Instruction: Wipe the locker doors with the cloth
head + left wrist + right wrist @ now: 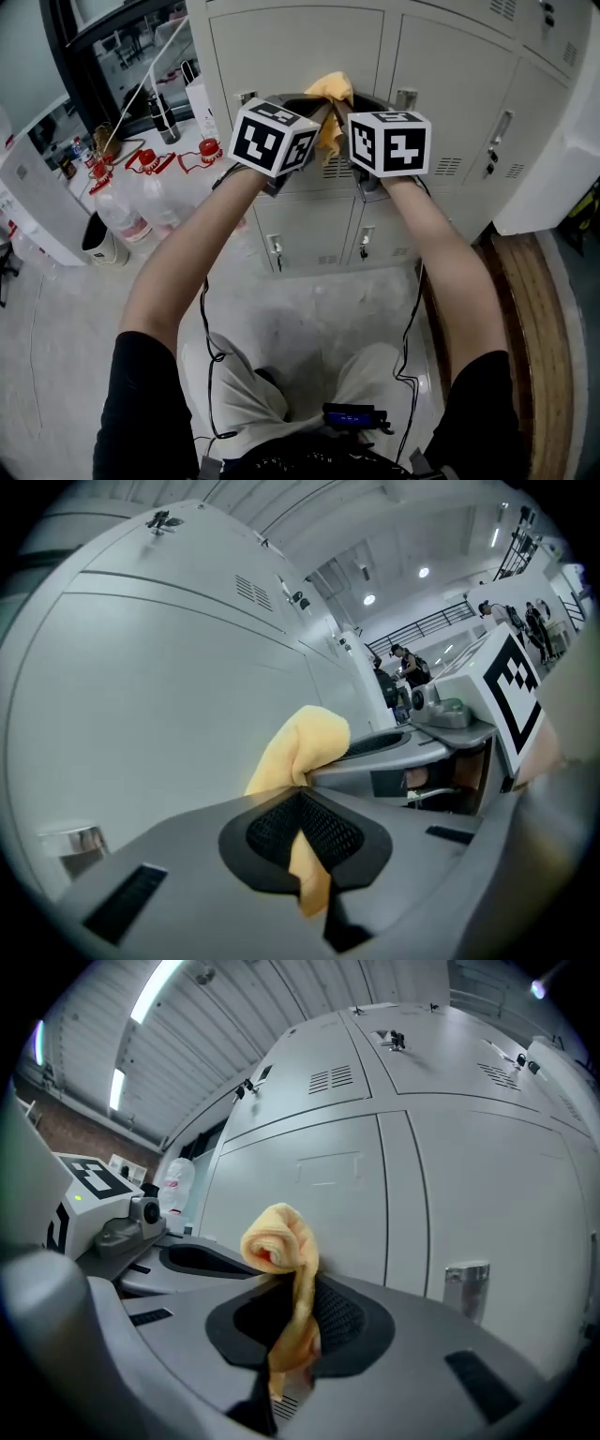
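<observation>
Locker doors in pale grey fill the top of your head view, a large upper row over a smaller lower row, and you are facing them with both arms stretched forward. Below them runs a pale, mottled floor. A curved wooden edge lies at your right. At your left, two big clear water bottles with red caps lie by a white bin.

Your left gripper and right gripper are raised side by side, almost touching, with their marker cubes turned toward you. Both point at the lower edge of one upper door.

The cloth is yellow and bunched into a soft roll, and it sits between the two grippers, just in front of that door (whether it actually presses on the metal is not clear from any view).

In the left gripper view, your left gripper has its jaws closed on a strip of the cloth, the rest of which bulges up past the tips with the door right behind. In the right gripper view, your right gripper is likewise clamped on the cloth, which curls over above the jaws. A small chrome latch shows on the door to the right of it.
</observation>
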The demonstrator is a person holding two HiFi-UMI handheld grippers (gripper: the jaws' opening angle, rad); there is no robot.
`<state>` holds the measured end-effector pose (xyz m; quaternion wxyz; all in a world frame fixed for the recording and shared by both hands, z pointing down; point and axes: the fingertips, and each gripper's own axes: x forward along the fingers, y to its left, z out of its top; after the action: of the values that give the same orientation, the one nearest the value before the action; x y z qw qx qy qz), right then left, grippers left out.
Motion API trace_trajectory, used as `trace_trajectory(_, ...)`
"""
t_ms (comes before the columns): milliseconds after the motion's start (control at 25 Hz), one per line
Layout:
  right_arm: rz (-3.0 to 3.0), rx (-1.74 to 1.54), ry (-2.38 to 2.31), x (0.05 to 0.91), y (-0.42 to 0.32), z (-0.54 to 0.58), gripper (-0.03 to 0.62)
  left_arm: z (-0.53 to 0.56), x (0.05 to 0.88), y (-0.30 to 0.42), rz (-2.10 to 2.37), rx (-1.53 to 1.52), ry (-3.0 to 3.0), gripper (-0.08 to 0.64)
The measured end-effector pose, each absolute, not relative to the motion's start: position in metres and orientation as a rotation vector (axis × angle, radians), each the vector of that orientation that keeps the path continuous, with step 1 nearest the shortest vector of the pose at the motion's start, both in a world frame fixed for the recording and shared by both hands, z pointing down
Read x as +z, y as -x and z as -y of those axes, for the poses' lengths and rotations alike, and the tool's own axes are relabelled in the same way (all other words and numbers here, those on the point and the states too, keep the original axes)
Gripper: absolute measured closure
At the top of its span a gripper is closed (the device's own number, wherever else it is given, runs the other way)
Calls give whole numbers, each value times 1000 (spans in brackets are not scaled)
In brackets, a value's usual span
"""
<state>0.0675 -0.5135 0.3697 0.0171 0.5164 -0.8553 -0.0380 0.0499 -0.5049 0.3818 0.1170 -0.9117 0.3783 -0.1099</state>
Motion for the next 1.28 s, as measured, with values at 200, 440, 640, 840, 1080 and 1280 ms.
trace_trajectory(200,2621,-97,-1676,372,-94,515,511,508,385,-74,-1068,-313,2702,541)
trace_trajectory(440,2589,-67,-1735,374,-119,517,511,509,386,-99,-1023,-319,2724,543)
trace_trajectory(640,2559,-47,-1768,376,-137,519,511,511,388,-116,-988,-308,2747,543)
trace_trajectory(840,2545,-29,-1783,378,-143,520,511,511,390,-121,-978,-303,2741,543)
trace_trajectory(1080,2560,-29,-1767,377,-139,511,511,503,387,-118,-977,-249,2751,541)
trace_trajectory(1280,2646,-86,-1615,379,-111,490,511,479,383,-95,-961,-162,2747,541)
